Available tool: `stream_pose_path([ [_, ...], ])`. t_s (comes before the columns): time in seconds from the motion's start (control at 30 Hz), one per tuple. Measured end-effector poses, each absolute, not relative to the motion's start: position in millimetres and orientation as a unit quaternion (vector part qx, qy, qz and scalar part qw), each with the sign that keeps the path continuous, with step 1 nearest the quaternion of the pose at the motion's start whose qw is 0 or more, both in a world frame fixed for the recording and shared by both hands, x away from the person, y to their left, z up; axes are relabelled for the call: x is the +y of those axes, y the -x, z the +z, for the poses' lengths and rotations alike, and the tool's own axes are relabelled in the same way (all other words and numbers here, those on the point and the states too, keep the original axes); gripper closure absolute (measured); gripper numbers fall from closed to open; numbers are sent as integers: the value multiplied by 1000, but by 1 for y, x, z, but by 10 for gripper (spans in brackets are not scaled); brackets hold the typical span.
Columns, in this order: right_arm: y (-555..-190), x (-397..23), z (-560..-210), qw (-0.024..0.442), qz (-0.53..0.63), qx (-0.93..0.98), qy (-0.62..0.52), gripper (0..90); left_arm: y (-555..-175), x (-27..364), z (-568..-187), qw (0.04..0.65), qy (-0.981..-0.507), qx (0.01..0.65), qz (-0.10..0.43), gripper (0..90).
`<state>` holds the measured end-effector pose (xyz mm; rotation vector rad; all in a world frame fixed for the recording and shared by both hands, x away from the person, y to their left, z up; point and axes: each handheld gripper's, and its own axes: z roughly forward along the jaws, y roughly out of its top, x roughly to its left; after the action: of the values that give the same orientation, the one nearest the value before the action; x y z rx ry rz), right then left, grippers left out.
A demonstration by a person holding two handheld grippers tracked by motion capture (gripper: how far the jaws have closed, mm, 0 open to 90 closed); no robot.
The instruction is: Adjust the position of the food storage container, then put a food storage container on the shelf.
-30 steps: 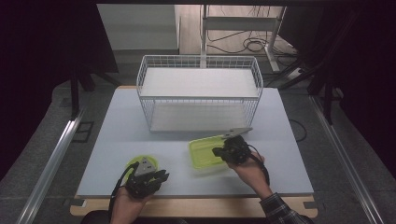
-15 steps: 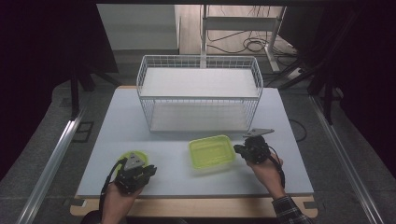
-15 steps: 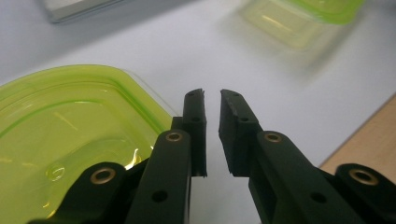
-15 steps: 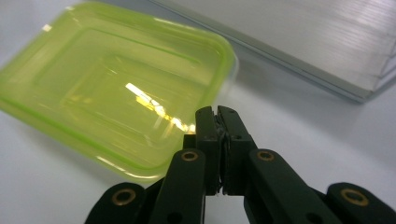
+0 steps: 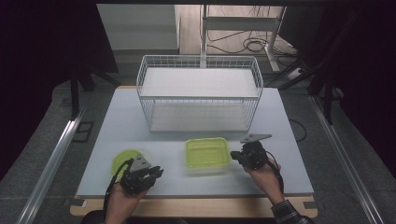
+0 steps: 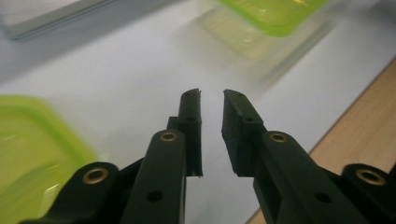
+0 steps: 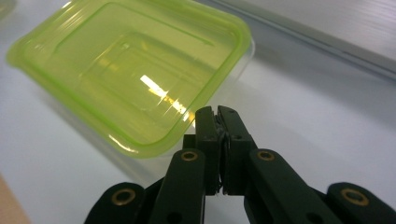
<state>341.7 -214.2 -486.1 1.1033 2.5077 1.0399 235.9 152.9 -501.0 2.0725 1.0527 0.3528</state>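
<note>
- So nearest the desk (image 5: 280, 182) edge, left tongs (image 5: 148, 173) hover low beside the round green lid (image 5: 122, 158), jaws a bit apart after just widening, nothing between.
- Right tongs (image 7: 217, 112), pressed together and empty, point at the lidded green container (image 5: 207, 153) mid-desk, probably lining up.
- Wire basket (image 5: 200, 95) sits behind.

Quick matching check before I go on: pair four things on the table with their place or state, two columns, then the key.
Things:
1. wire basket
2. square green container
3. left gripper
4. right gripper

Places or states:
A. fingers slightly apart, nothing between them
B. at the far side of the table
C. fingers closed together, empty, just beside the container's edge
D. near the front of the table, lid on, between the two grippers

Pairs: 1-B, 2-D, 3-A, 4-C
</note>
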Motion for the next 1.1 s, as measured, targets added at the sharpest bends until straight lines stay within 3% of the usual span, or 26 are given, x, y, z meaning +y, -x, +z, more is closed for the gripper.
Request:
stream_pose_path([
  [0.03,-340,-213,-486,104,352,852,-373,869,-236,150,-502,387,-816,408,136,751],
  [0.13,-337,-213,-485,109,351,853,-371,843,-234,140,-506,394,-822,391,124,638],
  [0.27,-332,-220,-482,116,356,848,-375,756,-233,138,-509,398,-824,383,125,448],
  [0.3,-328,-224,-481,122,362,845,-375,640,-232,137,-512,403,-823,379,127,390],
  [0.33,-326,-225,-481,128,364,843,-376,589,-232,137,-512,403,-823,379,127,335],
  [0.37,-326,-225,-481,128,364,843,-376,589,-231,137,-513,404,-823,378,126,335],
  [0.4,-322,-228,-481,135,365,840,-377,476,-230,138,-515,406,-823,377,125,249],
  [0.43,-322,-228,-481,135,365,840,-377,476,-230,138,-515,406,-823,377,125,199],
  [0.47,-317,-231,-481,143,370,838,-375,355,-230,137,-516,407,-823,376,125,164],
  [0.53,-316,-233,-482,146,371,839,-371,315,-228,137,-518,405,-825,372,129,118],
  [0.57,-311,-235,-484,147,372,840,-368,250,-227,136,-520,403,-826,372,131,99],
  [0.83,-310,-243,-497,120,376,842,-367,96,-222,130,-524,395,-836,352,144,55],
  [1.1,-314,-243,-499,98,386,835,-379,68,-221,135,-524,390,-838,342,171,43],
])
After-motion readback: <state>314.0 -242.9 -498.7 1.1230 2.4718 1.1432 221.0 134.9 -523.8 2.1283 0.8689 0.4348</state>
